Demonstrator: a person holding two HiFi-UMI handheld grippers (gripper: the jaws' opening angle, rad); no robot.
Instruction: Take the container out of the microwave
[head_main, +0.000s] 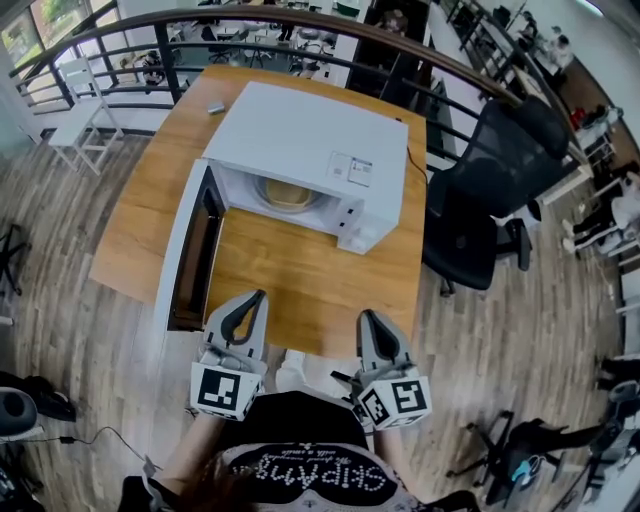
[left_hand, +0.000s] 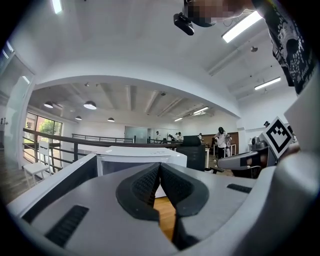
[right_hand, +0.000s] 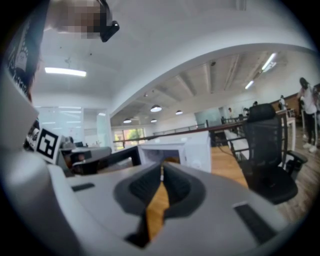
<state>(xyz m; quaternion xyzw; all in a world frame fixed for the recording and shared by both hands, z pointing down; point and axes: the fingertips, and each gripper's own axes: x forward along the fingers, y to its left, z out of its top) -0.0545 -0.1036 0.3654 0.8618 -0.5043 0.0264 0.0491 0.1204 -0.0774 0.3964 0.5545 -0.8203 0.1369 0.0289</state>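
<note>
A white microwave (head_main: 305, 150) stands on the wooden table (head_main: 300, 285) with its door (head_main: 190, 250) swung open to the left. Inside it, a round beige container (head_main: 290, 194) rests on the turntable. My left gripper (head_main: 257, 297) and right gripper (head_main: 367, 315) are side by side over the table's near edge, both pointing toward the microwave and well short of it. Each is shut with nothing between its jaws. In the left gripper view the left gripper (left_hand: 160, 168) has the microwave (left_hand: 135, 156) ahead. The right gripper (right_hand: 162, 171) faces the microwave's open cavity (right_hand: 167, 150).
A black office chair (head_main: 490, 190) stands right of the table, also seen as the chair (right_hand: 267, 150). A white chair (head_main: 85, 115) and a curved railing (head_main: 150, 45) lie beyond the far left. A small grey object (head_main: 215, 108) sits on the far table edge.
</note>
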